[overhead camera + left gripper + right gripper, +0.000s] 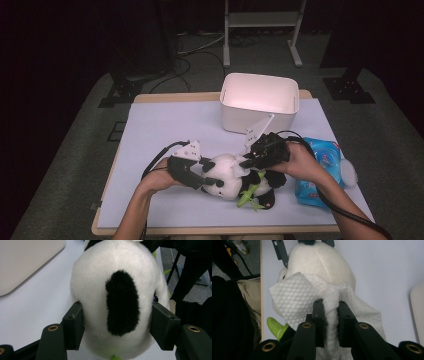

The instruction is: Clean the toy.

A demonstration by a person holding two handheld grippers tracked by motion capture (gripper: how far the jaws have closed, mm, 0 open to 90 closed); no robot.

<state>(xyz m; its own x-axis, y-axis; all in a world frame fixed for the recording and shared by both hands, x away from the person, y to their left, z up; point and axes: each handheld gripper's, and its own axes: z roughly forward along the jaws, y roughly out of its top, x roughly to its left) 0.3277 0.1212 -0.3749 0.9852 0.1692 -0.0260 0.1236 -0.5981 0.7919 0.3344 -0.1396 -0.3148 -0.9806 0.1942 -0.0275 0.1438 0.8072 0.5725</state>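
- Left gripper (209, 176) clamped on the head of the panda plush (231, 176), pads pressing into both sides of the white fur, black ear patch between them in the left gripper view.
- Panda plush (117, 302) lying on the pale surface (165, 130) near the front edge, head toward the left hand, black body and green bamboo leaf (248, 194) toward the right; long axis roughly left to right.
- Right gripper (246, 162) closed on a bunched fold of the white wipe (294, 298), wipe draped over the top of the head.
- Wipe and head straight ahead of the right gripper (329, 315); probably a rubbing stroke along the head next, left grip steadying.
- White bin (260, 100) behind, blue wipe pack (320, 172) just beside the right hand.
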